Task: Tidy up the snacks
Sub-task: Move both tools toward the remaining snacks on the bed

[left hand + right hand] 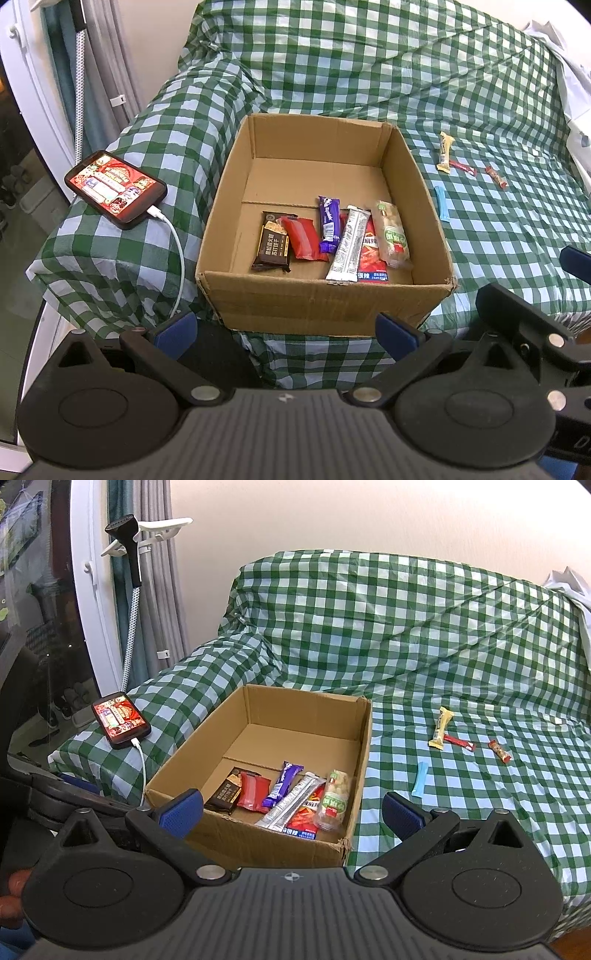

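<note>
In the box (236,206), six snacks (306,238)

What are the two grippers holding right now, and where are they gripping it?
Nothing. The left gripper and right gripper are both open and empty, near the cardboard box.

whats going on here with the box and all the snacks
A person holding a pair of tongs in each hand is sorting snacks into a cardboard box on a checked cloth. Six packets already lie inside. Four remain out on the cloth: a yellow bar, two red sticks and a blue stick. Both left tongs and right tongs are open and empty.
</note>
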Tool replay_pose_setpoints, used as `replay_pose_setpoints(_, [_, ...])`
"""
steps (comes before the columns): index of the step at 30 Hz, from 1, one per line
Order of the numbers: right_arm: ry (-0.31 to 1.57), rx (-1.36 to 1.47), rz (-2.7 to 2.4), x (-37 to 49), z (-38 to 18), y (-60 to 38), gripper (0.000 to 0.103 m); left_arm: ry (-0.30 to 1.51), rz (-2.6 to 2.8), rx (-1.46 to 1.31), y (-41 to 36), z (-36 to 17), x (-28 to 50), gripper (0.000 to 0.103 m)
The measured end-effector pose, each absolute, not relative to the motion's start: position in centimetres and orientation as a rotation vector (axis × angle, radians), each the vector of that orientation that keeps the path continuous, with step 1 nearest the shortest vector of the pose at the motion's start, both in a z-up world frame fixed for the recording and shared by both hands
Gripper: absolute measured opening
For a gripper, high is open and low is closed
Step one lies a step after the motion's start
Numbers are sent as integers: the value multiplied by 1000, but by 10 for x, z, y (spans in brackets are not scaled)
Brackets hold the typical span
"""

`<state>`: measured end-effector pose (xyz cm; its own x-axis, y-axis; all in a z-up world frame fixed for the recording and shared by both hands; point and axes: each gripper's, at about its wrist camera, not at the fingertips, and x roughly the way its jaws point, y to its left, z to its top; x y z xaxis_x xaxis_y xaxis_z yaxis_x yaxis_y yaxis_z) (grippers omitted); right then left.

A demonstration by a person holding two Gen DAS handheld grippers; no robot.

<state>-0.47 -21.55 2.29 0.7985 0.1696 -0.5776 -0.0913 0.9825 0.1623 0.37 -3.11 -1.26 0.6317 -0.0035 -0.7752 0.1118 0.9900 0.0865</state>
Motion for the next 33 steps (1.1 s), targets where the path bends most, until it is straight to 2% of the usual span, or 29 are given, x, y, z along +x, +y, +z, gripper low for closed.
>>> replay_pose_setpoints(20, [674,232,92,15,3,-252,102,921,-97,206,-72,-15,36,103])
replay_pose_setpoints(33, [709,314,-126,38,-26,-363,102,932,-225,299,-174,-11,93,103])
